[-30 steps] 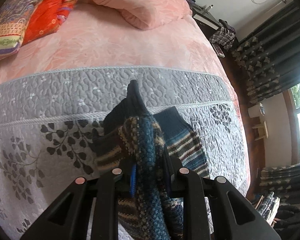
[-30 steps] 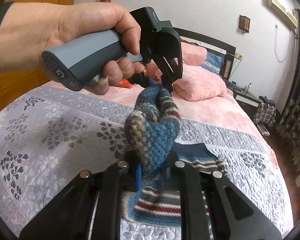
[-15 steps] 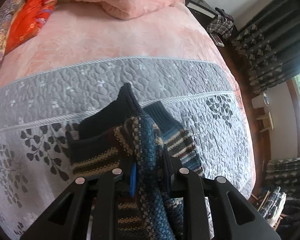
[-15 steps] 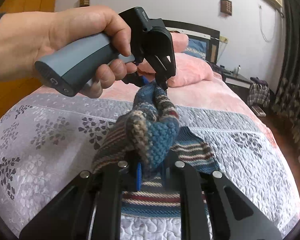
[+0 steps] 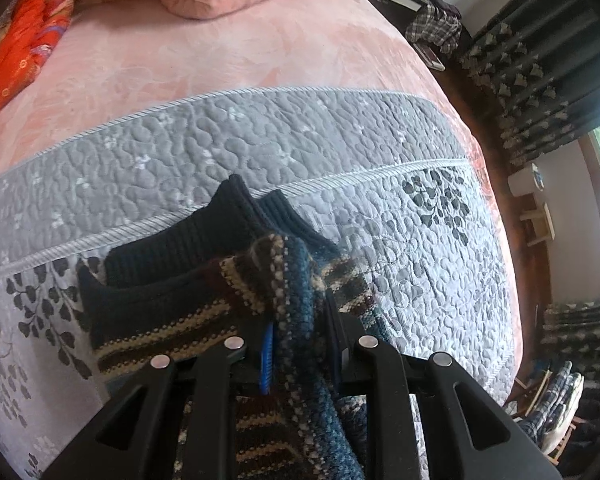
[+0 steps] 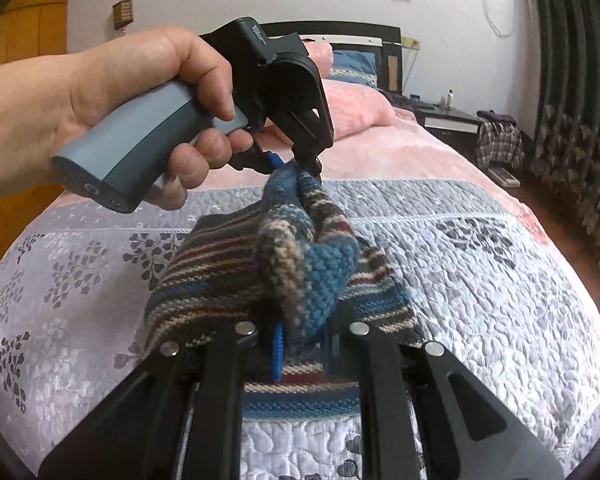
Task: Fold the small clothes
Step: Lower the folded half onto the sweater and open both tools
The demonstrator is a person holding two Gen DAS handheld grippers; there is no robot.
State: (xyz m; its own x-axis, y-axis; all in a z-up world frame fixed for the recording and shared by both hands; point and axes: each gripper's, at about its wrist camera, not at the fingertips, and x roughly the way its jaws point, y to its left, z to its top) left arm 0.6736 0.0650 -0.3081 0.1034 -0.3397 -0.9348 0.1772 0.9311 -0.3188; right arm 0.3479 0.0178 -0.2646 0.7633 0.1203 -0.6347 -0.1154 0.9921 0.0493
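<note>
Right wrist view: right tool [image 6: 300, 344] clamped narrow on a bunched fold of the striped knit garment [image 6: 220, 264], w/ the blue knit edge bulging up betw. its fingers. At 12 o'clock the left tool [image 6: 314, 166], gripped by a hand [image 6: 112, 120], pinches the same fold's far end; fabric hangs lifted betw. the two, rest lying on the grey quilted bedspread [image 6: 480, 280]. Left wrist view: left tool [image 5: 300, 354] closed on that knit strip, dark ribbed cuffs [image 5: 204, 240] spread toward 11 o'clock on the bed. Pink blanket [image 5: 228, 52] beyond, 12 o'clock; dark curtains [image 5: 540, 80] at 2 o'clock.
</note>
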